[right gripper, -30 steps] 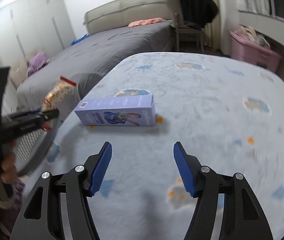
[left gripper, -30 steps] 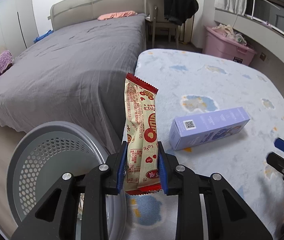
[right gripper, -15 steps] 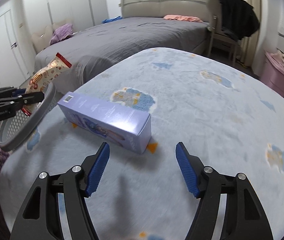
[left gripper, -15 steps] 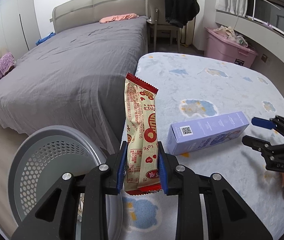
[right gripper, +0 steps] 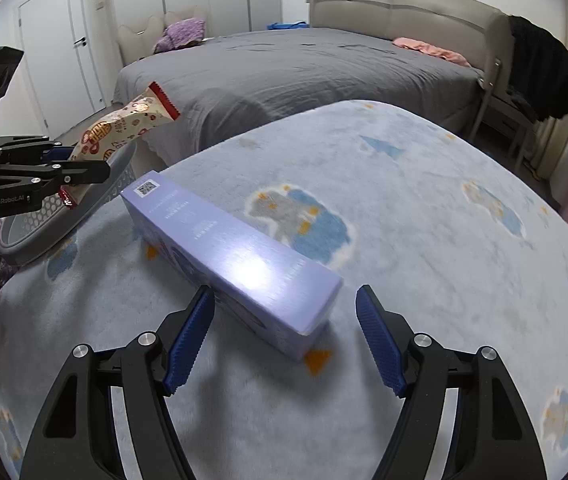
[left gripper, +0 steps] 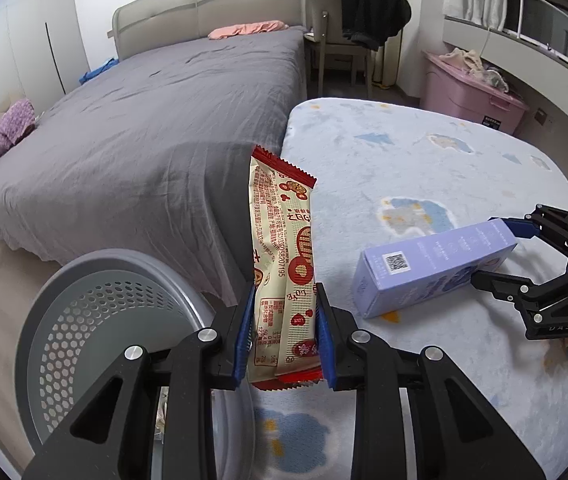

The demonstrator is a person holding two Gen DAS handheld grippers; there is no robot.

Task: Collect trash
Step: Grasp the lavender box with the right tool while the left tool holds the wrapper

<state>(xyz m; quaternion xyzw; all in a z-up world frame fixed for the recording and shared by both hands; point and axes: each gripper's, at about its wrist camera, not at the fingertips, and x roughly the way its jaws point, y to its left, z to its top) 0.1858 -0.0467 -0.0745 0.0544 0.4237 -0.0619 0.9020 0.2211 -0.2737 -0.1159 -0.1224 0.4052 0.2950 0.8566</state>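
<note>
1. where the floor met the pale blue cloud-print blanket (left gripper: 423, 168), a grey perforated bin (left gripper: 84, 320) stood at the far left, its rim against the blanket's edge.
2. just right of it, the left gripper (left gripper: 284, 332) was clamped on the lower end of a red and cream snack wrapper (left gripper: 284, 248), which stood upright from the blue pads, above the bin's rim.
3. further right, a lilac carton (right gripper: 228, 252) lay flat on the blanket.
4. at the right, the right gripper (right gripper: 285, 340) had just been opening; its jaws stood wide on either side of the carton's near end, with the left pad close beside the carton and the right pad clear of it.
</note>
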